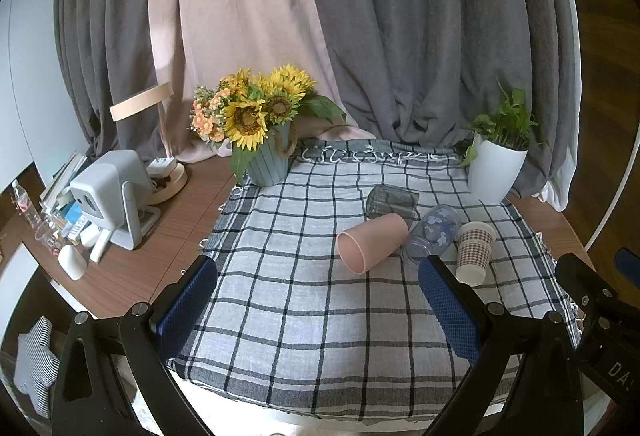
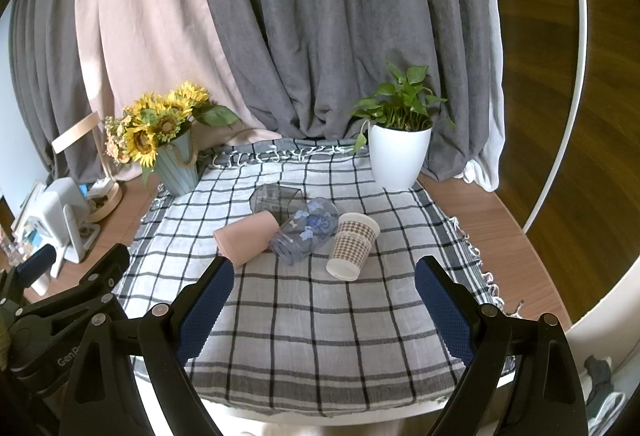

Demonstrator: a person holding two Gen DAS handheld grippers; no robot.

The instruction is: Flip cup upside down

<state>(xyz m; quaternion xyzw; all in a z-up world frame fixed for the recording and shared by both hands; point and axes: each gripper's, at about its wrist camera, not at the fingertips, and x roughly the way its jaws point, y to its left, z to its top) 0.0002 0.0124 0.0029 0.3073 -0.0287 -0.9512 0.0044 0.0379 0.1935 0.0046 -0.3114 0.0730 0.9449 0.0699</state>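
Note:
Several cups sit together on the checked cloth (image 1: 304, 300). A pink cup (image 1: 370, 240) lies on its side, mouth toward me; it also shows in the right wrist view (image 2: 246, 238). A clear cup with blue flowers (image 1: 434, 232) (image 2: 306, 230) lies on its side beside it. A dark clear glass (image 1: 392, 201) (image 2: 276, 197) lies behind them. A brown houndstooth paper cup (image 1: 476, 252) (image 2: 352, 246) stands slightly tilted on the right. My left gripper (image 1: 318, 302) is open and empty, short of the cups. My right gripper (image 2: 324, 300) is open and empty, in front of the paper cup.
A sunflower vase (image 1: 268, 155) (image 2: 176, 163) stands at the cloth's back left, a white potted plant (image 1: 496, 167) (image 2: 400, 155) at the back right. A lamp (image 1: 160, 139), a white device (image 1: 112, 191) and small clutter fill the left desk. Grey and pink curtains hang behind.

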